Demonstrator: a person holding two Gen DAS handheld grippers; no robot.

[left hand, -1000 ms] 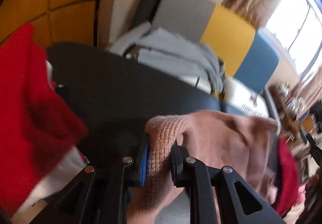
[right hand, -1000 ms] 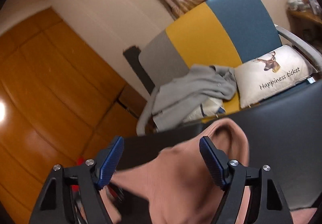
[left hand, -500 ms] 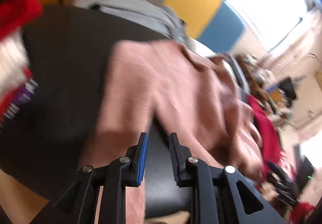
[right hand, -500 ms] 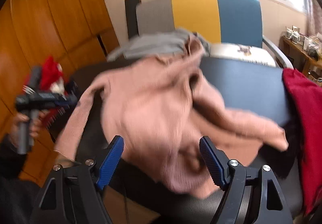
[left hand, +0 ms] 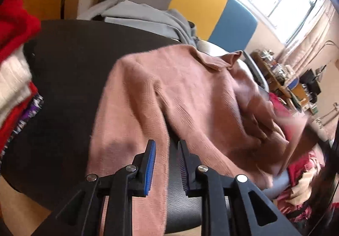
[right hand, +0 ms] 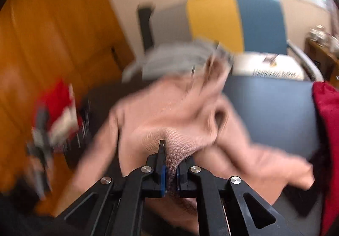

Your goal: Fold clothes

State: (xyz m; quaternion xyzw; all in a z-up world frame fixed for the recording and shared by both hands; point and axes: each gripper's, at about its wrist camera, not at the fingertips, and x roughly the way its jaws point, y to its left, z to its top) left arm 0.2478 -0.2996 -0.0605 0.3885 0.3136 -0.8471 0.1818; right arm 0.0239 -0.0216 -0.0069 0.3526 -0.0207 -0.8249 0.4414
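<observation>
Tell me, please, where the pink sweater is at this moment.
The pink sweater lies spread on the dark table, between the red pile and the dark red garment; the right tongs pinch one fold.

cushion (right hand: 273, 66) lettering blurred, no readable text anywhere
</observation>
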